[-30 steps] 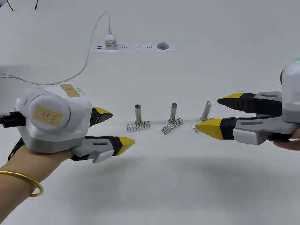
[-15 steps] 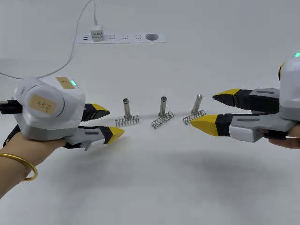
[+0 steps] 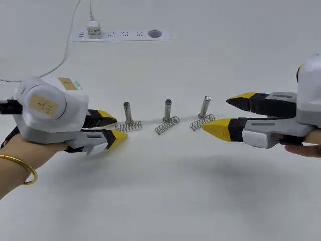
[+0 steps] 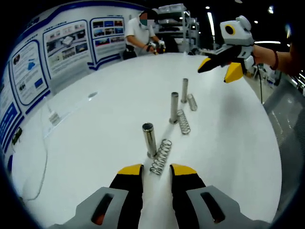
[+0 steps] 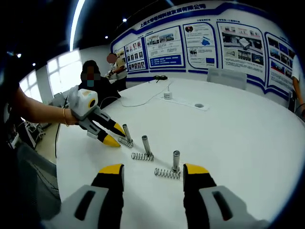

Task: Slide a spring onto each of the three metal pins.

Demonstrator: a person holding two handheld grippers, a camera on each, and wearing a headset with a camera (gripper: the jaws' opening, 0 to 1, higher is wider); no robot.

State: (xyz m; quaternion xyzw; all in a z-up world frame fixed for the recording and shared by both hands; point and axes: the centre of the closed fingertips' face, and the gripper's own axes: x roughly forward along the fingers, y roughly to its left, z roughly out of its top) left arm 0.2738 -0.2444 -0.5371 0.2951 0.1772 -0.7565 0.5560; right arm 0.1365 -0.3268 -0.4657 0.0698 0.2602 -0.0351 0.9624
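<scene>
Just a white power strip [image 3: 120,35] lying flat on the white table [image 3: 165,201]. There's a white adapter [image 3: 93,28] plugged in at its left end, and a cable [image 3: 69,40] trails off left of the strip. Posters [image 5: 164,47] line the wall beyond it.

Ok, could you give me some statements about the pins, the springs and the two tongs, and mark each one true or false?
1. All three springs lie on the table beside the pins. True.
2. The middle pin already carries a spring. False: it is bare; a spring lies at its foot.
3. The left tongs and the right tongs are both open and empty. True.
4. The right tongs grip the right pin. False: they are open, not closed on it.
5. A white plug sits in the power strip. True.
</scene>
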